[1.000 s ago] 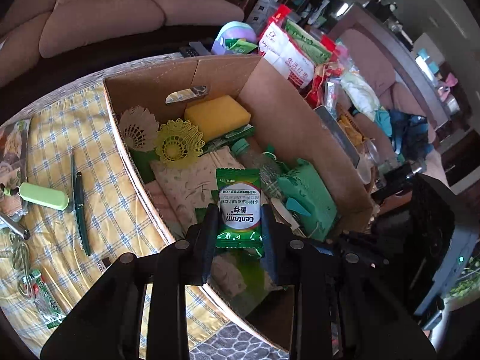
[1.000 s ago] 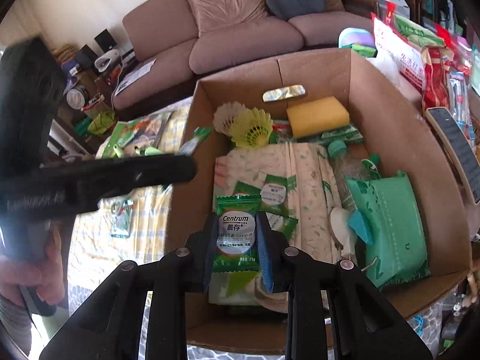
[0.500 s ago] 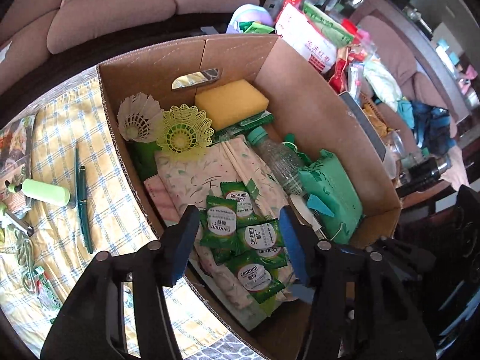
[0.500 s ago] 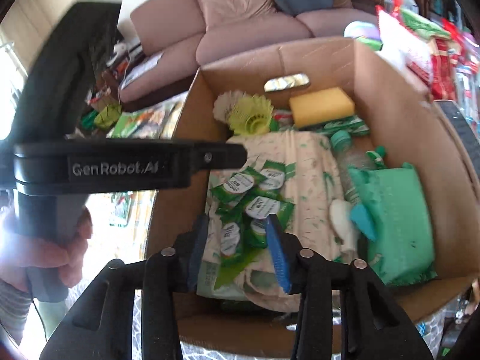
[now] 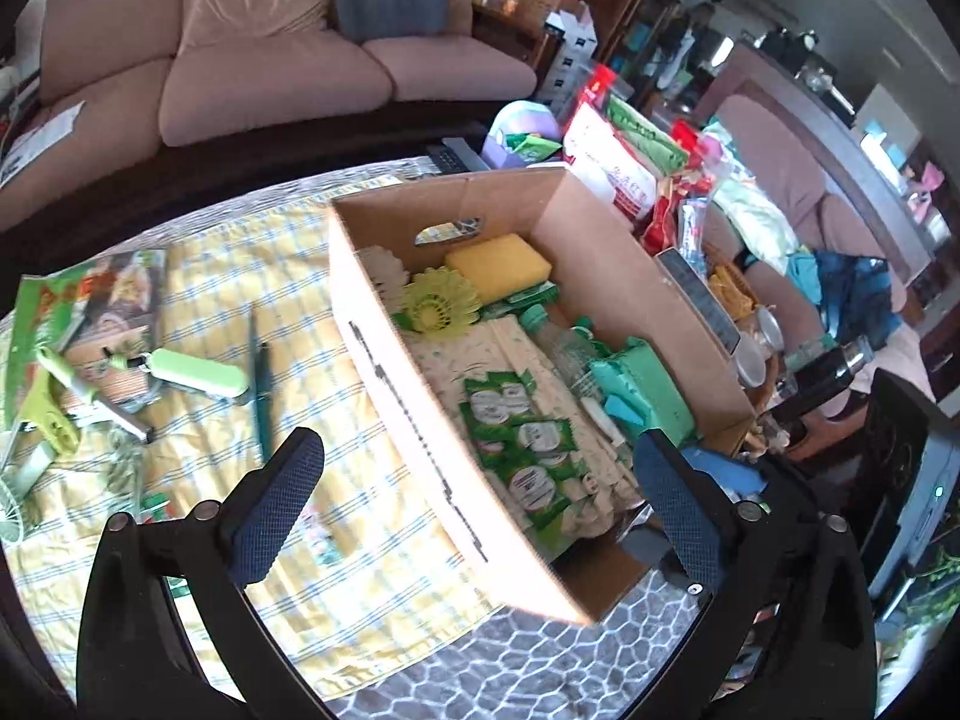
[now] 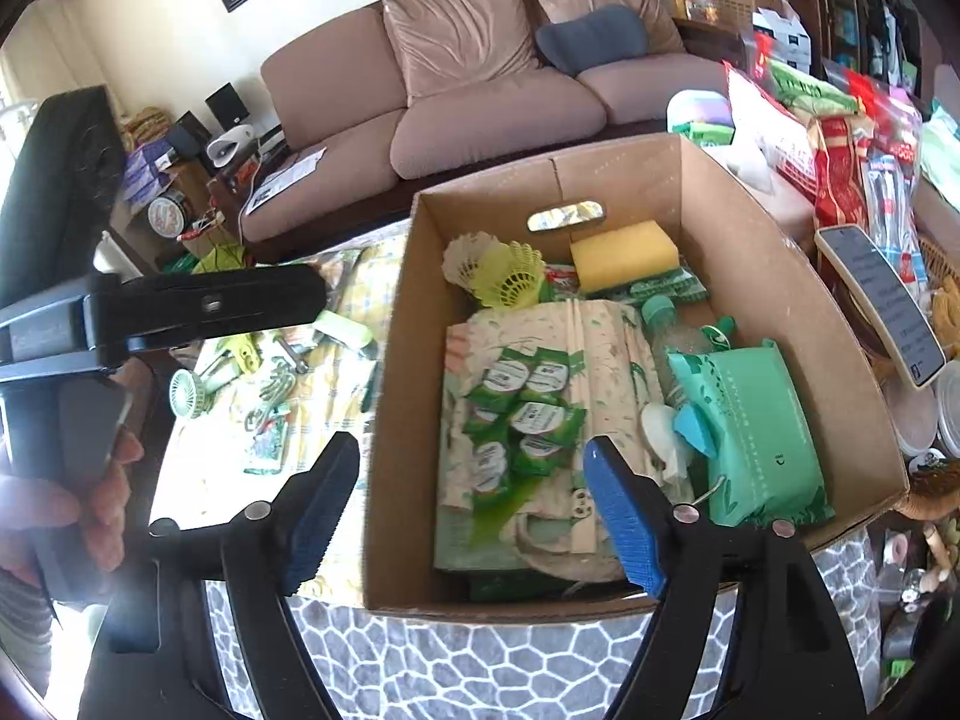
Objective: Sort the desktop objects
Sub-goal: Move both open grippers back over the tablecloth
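Cardboard box (image 6: 756, 276) rim beneath opening grippers

Not much actually readable here tbh. The green sachets (image 6: 522, 414) lying in the cardboard box (image 6: 774, 276) each have a white round label with print on it, but it's too blurry to make out in either view. The white and red bag (image 5: 612, 174) behind the box has red characters on it, can't read them. The phone (image 6: 888, 306) beside the box shows lines of text, way too small. The dark dashed marking along the box's outer wall is just smeared.
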A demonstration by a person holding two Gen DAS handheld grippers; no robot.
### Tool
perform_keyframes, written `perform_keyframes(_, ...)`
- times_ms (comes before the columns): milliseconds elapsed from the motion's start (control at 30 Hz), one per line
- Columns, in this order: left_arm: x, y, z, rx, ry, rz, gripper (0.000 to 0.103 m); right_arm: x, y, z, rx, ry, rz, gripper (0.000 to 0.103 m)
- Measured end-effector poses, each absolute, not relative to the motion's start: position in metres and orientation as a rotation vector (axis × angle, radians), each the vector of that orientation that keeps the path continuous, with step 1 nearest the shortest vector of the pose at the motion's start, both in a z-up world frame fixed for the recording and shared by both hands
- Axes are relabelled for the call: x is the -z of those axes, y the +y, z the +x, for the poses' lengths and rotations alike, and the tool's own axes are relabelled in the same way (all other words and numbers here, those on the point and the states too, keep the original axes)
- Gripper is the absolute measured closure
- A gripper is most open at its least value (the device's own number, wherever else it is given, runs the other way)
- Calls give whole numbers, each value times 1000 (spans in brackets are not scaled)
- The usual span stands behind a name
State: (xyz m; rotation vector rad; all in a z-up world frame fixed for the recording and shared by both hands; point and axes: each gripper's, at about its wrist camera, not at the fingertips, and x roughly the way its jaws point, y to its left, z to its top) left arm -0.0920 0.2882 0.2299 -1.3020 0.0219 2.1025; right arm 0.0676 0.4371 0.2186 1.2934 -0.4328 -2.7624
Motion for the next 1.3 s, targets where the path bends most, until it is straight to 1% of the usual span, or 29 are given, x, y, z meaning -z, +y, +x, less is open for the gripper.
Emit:
perform_keyframes(33, -232, 280, -90, -2106, 18, -1306, 0, -221, 434, 69, 2770, -428, 1291, 12)
perform_keyframes(67, -233, 274, -87, -2113, 18, -1308, 0, -222, 431, 70, 2777, -423, 1288, 0)
perform_keyframes(533, -245, 180, -39, -2204, 48, -1300, 0, -250, 369, 93, 2816, -342, 1263, 0)
perform_keyframes(933, -257, 96, -16, -2283, 11, -1277, 0, -267, 299, 90, 2806, -273, 1224, 0)
perform_keyframes(1133, -249, 38, -15, -2343, -29, -1269, 0, -259, 266, 81, 2772, -236, 1219, 0)
perform_keyframes(1300, -220, -13, -24, -2404, -43, -1304, 0, -240, 243, 68, 2730, -222, 1207, 0)
